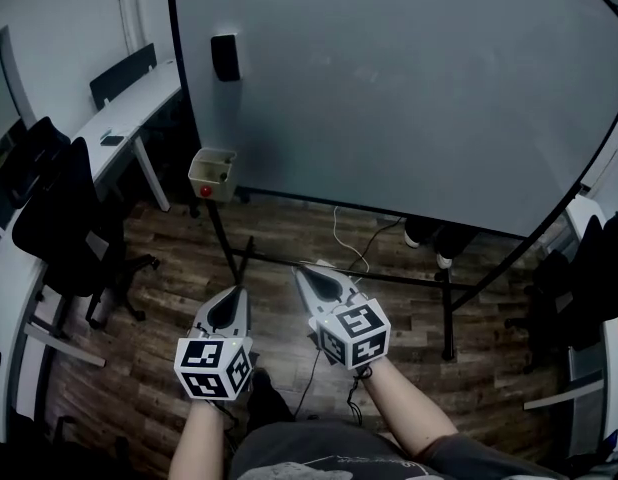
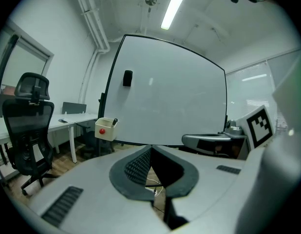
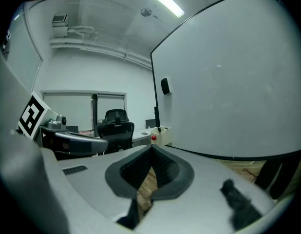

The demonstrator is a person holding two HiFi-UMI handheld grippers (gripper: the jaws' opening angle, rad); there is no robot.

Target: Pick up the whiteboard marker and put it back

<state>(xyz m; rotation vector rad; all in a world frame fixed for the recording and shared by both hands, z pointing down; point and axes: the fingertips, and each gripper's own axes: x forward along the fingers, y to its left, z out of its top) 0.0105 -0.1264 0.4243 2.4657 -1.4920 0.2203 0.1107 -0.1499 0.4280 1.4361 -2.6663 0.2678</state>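
Note:
A cream holder box with a red dot hangs at the lower left corner of the big whiteboard. In the left gripper view a dark marker pokes out of that box. My left gripper is held low in front of me over the wooden floor, well short of the board, jaws shut and empty. My right gripper is beside it, a little further forward, also shut with nothing between its jaws. Both point towards the board.
A black eraser sticks to the board's upper left. The board's stand legs and a loose cable lie on the floor ahead. Black office chairs and a white desk are to the left; another chair is at the right.

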